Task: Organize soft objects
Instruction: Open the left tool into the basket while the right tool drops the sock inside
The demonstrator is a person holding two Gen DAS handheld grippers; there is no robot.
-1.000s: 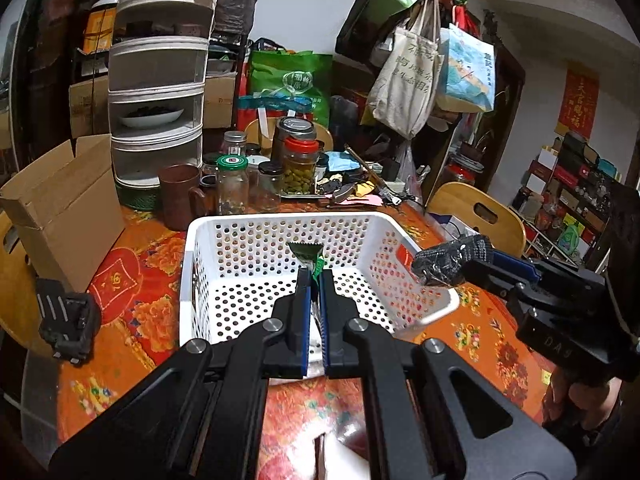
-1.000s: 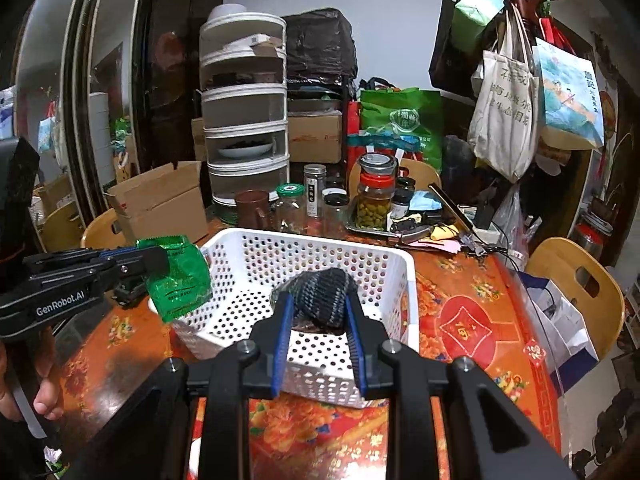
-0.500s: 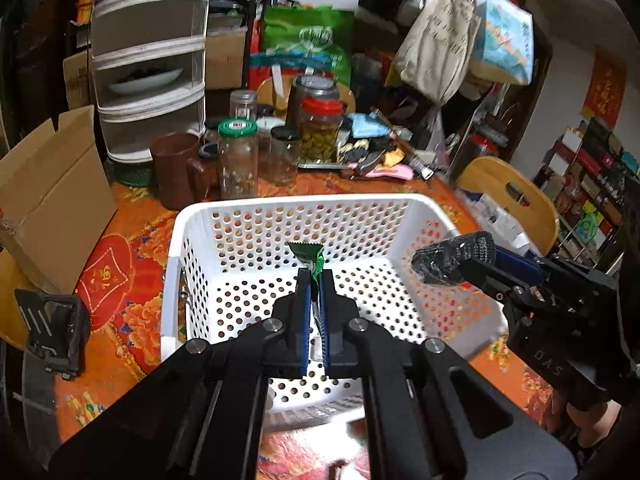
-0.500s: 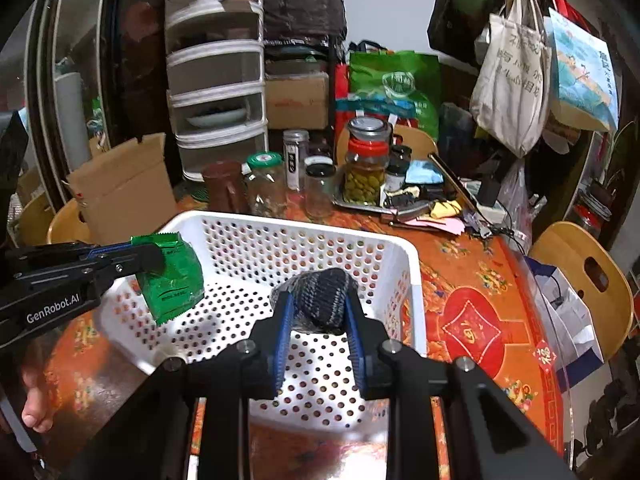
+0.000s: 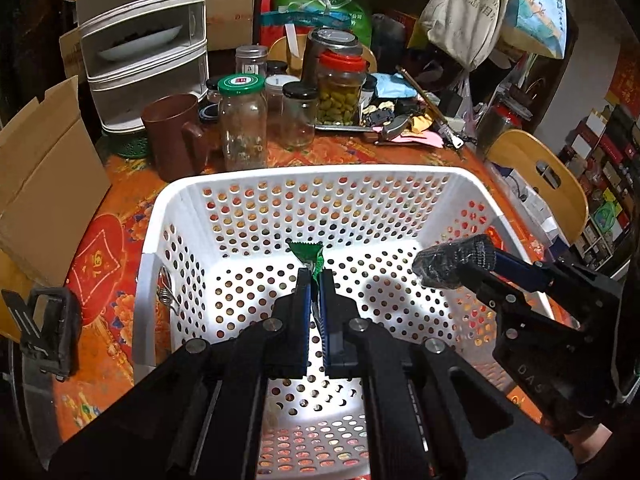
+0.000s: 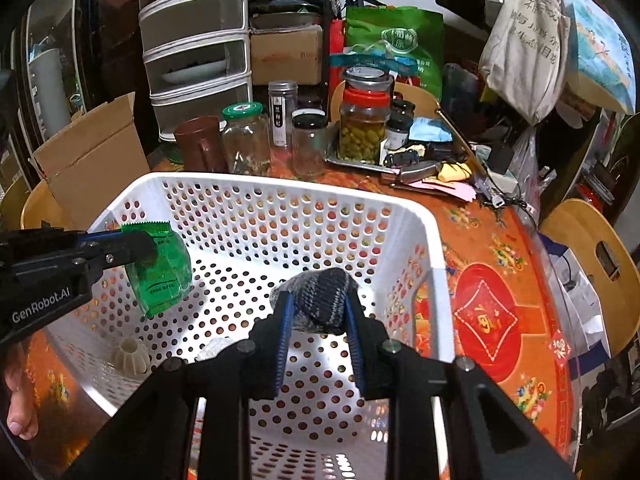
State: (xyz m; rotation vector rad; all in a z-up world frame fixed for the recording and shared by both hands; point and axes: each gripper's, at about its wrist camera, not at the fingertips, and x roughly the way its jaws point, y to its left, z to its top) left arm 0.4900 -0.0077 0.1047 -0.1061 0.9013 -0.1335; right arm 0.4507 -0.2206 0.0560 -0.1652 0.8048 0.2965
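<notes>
The left tongs [image 5: 315,280] pinch a green packet [image 6: 162,266], the right tongs [image 6: 316,312] grip a dark knitted bundle [image 6: 320,300], both held above the floor of the white perforated basket [image 5: 320,172]; jars [image 5: 243,120] crowd the orange patterned surface [image 6: 492,240] just beyond its far rim

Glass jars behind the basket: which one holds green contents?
The red-lidded jar on the metal tray, packed with green olive-like pieces. The green-lidded jar and black-lidded jar look nearly empty.
</notes>
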